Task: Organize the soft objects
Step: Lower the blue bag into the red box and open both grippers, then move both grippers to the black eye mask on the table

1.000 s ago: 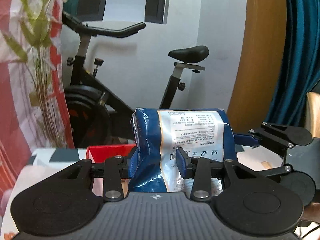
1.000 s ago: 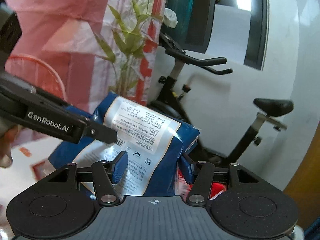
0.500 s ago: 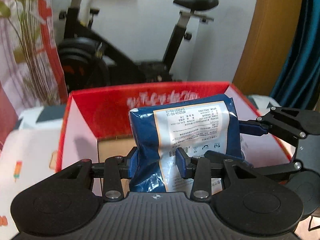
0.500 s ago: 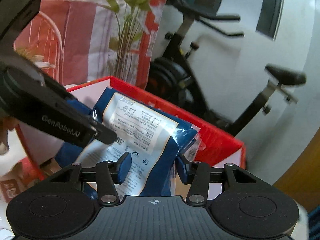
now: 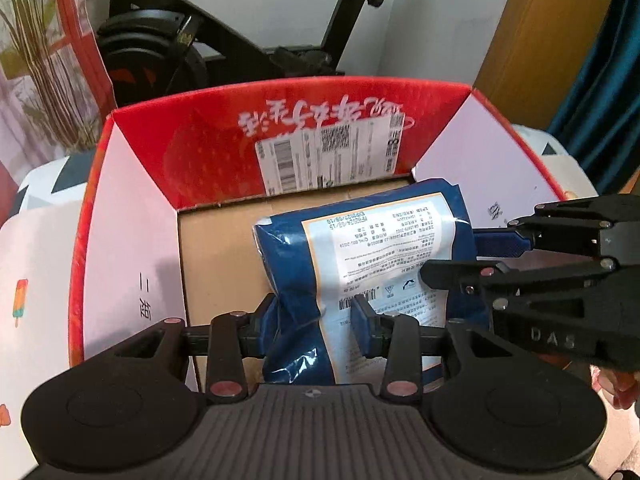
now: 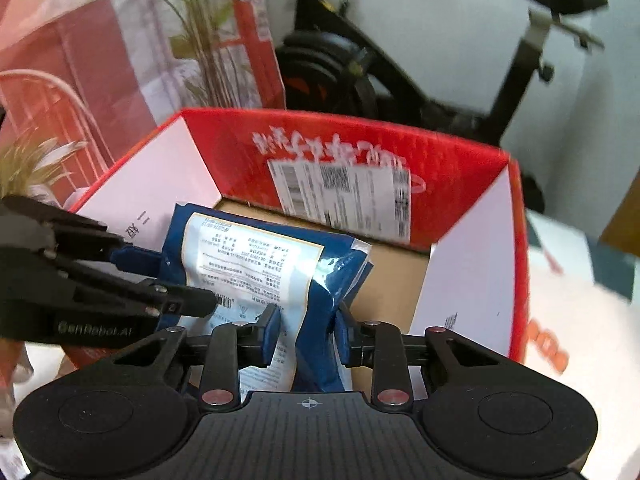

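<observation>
A soft blue package (image 5: 360,240) with a white printed label hangs inside an open red cardboard box (image 5: 200,152), just above its brown floor. My left gripper (image 5: 316,320) is shut on the package's near-left end. My right gripper (image 6: 306,328) pinches the package (image 6: 256,264) at its right end; its jaws are closing and the wrapper bulges between the pads. In the left wrist view the right gripper's fingers (image 5: 496,236) reach in from the right. In the right wrist view the left gripper's fingers (image 6: 136,256) come from the left, over the box (image 6: 240,152).
The box has tall red and white walls around the package. A black exercise bike (image 5: 240,48) stands behind it against a white wall. A plant (image 6: 200,40) and red-white curtain are on the left, a wooden door (image 5: 540,40) and teal curtain on the right.
Both grippers have sunk and tipped downward, carrying the package from above the box down inside it. The right gripper's jaws have narrowed on the package.
</observation>
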`<state>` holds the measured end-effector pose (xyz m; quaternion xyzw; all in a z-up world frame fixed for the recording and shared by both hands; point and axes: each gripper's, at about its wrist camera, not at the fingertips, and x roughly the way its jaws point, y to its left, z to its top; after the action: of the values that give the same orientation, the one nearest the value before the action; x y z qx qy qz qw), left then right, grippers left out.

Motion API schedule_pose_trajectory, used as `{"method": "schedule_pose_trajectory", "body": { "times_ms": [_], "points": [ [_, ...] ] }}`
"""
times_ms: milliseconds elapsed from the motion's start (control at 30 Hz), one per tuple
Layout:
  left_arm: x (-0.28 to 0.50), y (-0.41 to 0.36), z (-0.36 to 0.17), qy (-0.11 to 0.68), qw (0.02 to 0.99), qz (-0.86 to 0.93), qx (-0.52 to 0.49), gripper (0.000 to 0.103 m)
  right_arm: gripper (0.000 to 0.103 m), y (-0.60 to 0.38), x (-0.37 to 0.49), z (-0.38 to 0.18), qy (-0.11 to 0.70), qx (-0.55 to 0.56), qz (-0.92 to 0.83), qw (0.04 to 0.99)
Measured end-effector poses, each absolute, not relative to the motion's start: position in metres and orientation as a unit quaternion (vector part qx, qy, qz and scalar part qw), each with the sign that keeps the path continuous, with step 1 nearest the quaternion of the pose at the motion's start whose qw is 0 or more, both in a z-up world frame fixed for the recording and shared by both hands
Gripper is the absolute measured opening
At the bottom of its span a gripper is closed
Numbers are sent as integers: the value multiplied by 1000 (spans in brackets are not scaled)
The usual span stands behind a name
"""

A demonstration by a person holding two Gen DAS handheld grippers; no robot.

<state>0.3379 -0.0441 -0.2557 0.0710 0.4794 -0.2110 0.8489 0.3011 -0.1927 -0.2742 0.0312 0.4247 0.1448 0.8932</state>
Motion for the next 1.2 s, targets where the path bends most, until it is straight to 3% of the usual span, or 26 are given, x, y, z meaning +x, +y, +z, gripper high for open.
{"method": "schedule_pose_trajectory", "body": {
  "times_ms": [367, 500, 567, 700, 833, 1067, 1200],
  "points": [
    [332, -40, -241, 459, 863, -201, 54, 42, 25, -188, 316, -283, 484, 31, 112, 867],
    [320, -35, -231, 438, 878, -187, 48, 42, 35, -191, 306, -275, 453, 42, 100, 885],
    [311, -32, -226, 426, 886, -177, 41, 42, 47, -195, 296, -268, 425, 54, 98, 898],
    [292, -28, -217, 404, 899, -169, 30, 48, 84, -202, 269, -251, 364, 69, 103, 923],
    [270, -21, -213, 396, 903, -164, 14, 60, 100, -207, 240, -234, 316, 63, 102, 941],
    [234, -16, -210, 372, 915, -152, 8, 72, 103, -225, 185, -230, 264, 62, 92, 958],
    [221, -22, -206, 351, 924, -146, 33, 72, 103, -238, 160, -236, 255, 68, 79, 961]
  ]
}}
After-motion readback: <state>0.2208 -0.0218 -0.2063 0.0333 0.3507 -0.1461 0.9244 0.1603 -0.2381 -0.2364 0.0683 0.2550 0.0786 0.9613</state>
